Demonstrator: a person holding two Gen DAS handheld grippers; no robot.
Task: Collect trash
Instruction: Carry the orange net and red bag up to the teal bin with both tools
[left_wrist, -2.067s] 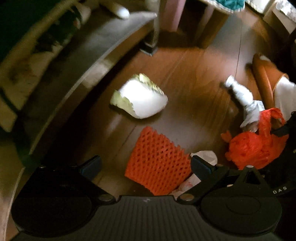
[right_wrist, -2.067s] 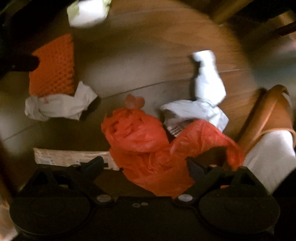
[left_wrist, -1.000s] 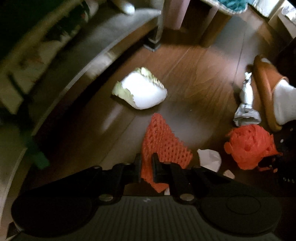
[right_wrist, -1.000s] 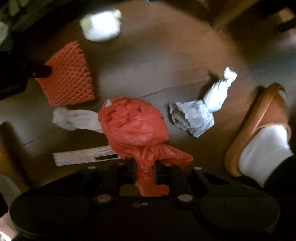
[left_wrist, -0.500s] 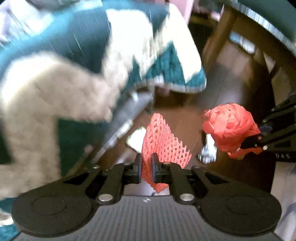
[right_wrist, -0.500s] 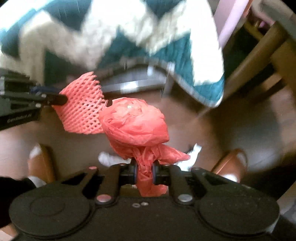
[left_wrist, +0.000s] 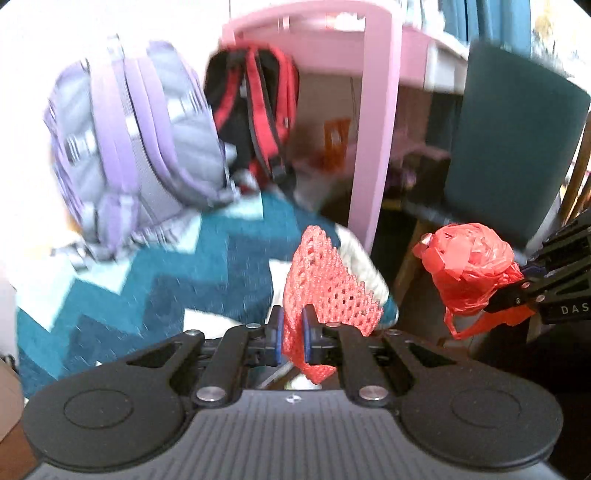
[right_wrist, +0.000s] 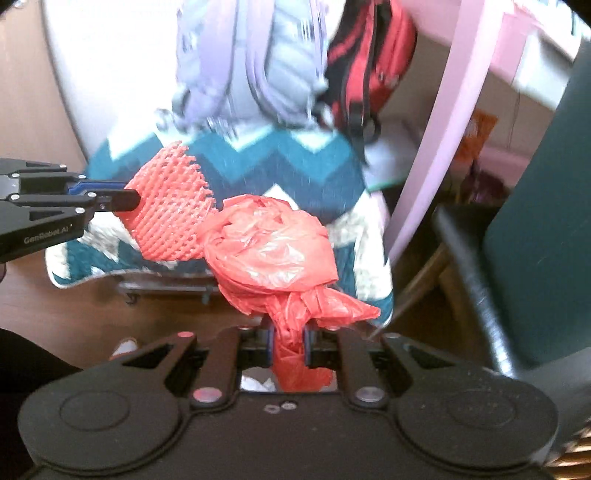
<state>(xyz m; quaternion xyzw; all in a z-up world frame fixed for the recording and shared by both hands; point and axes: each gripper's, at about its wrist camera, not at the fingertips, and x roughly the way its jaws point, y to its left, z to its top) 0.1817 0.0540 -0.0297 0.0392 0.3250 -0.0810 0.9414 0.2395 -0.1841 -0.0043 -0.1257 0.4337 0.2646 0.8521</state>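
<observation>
My left gripper (left_wrist: 292, 334) is shut on an orange foam fruit net (left_wrist: 327, 286) and holds it up in the air. It also shows at the left of the right wrist view (right_wrist: 118, 201) with the net (right_wrist: 168, 210). My right gripper (right_wrist: 288, 341) is shut on the twisted end of a crumpled red plastic bag (right_wrist: 271, 247), also held up. In the left wrist view the bag (left_wrist: 467, 264) hangs at the right, pinched by the right gripper (left_wrist: 511, 295). The two pieces of trash are close together, side by side.
A teal and white zigzag blanket (left_wrist: 147, 273) lies on a bed ahead. A purple backpack (left_wrist: 133, 147) and a red and black backpack (left_wrist: 258, 107) stand behind it. A pink desk leg (left_wrist: 373, 147) and a dark teal chair back (left_wrist: 513, 155) are at the right.
Both grippers closed on trash lying on the wooden floor, then lifted it up. The views swung from the floor up to the bed, backpacks and desk.
</observation>
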